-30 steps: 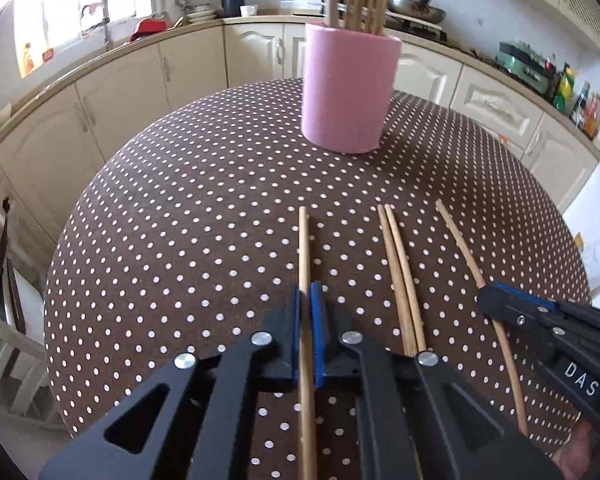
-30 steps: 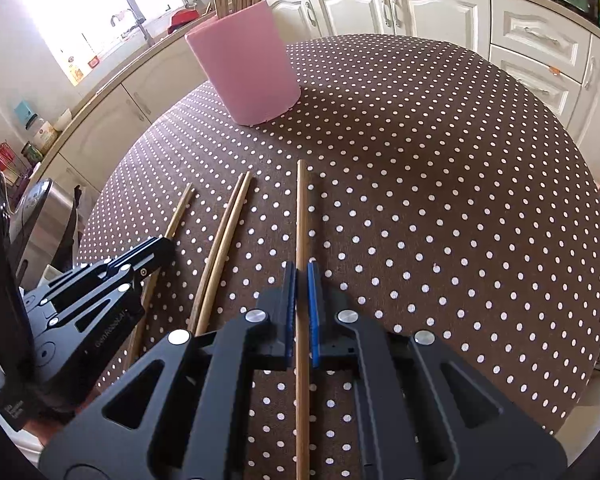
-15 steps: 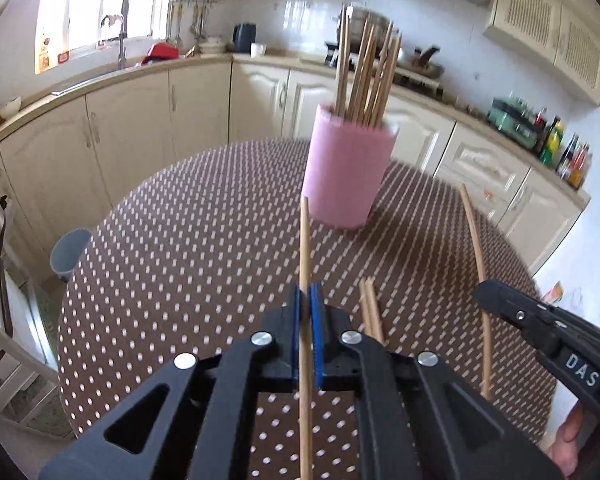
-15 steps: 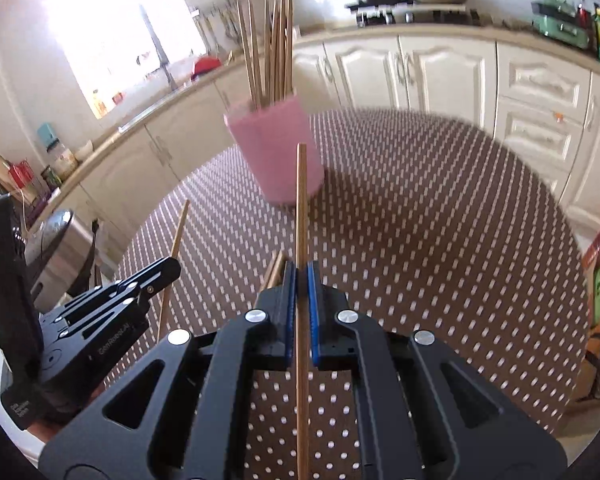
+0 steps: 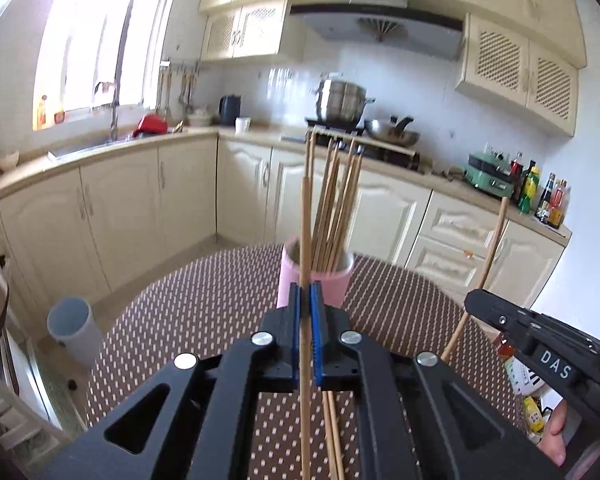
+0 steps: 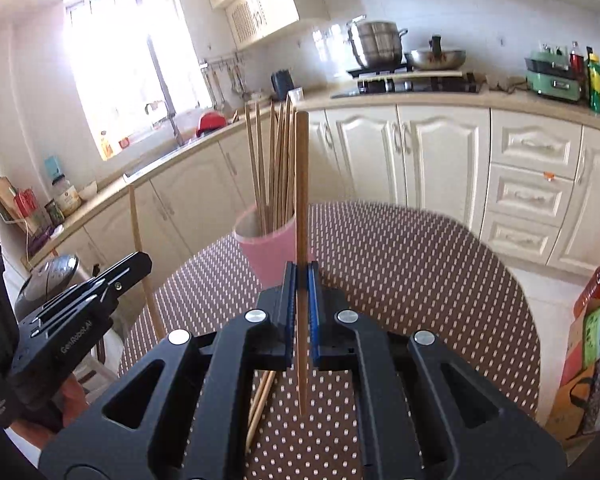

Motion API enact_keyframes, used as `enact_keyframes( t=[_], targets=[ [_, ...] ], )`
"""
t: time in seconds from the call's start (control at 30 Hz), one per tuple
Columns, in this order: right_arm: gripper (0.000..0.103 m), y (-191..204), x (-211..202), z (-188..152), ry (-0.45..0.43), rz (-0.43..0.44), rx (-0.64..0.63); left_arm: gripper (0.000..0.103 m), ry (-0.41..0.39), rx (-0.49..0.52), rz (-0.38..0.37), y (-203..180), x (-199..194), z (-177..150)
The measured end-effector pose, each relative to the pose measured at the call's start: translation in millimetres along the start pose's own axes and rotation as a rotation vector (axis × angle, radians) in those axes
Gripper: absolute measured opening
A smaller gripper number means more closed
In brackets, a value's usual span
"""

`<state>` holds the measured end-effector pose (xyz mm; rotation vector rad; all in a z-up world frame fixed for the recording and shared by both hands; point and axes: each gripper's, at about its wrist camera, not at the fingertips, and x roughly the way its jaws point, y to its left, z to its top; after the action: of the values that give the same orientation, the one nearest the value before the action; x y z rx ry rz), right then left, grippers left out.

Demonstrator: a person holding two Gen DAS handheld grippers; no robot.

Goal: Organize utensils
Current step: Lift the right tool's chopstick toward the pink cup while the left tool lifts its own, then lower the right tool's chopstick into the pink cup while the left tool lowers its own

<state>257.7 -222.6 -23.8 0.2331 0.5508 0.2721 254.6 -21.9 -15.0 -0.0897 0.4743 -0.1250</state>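
Because the pink holder [image 5: 315, 280] at frame centre takes sticks upright, the left gripper [image 5: 305, 312] and right gripper [image 6: 301, 304] each stay clamped on a raised chopstick [image 5: 306, 216], while two more chopsticks [image 6: 262, 400] lie on the table [image 6: 420, 264].

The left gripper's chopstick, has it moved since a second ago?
Yes. The chopstick in the left gripper has come up off the table; its tip now stands above the pink cup.

Left gripper [image 5: 305, 300] sits bottom centre, jaws clamped on one chopstick [image 5: 305, 220] that runs straight up the frame. Right behind it, mid-frame, is the pink cup [image 5: 288, 280] full of chopsticks on the dotted table [image 5: 188, 320]. Two loose chopsticks [image 5: 334, 436] lie underneath.
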Motion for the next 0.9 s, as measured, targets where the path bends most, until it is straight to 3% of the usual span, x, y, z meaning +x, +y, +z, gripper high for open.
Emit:
enact_keyframes(
  t=[0.47,0.9],
  targets=[
    [0.006,14.6,-4.4,88.8,-0.160,0.020,-0.038,0.006,-0.125,0.034,0.002,-21.2,6.1,79.6],
    [0.006,21.0,55.8,136.6,-0.116,0.011,-0.035,0.006,-0.202,0.002,0.050,-10.7,42.0,142.6]
  ],
)
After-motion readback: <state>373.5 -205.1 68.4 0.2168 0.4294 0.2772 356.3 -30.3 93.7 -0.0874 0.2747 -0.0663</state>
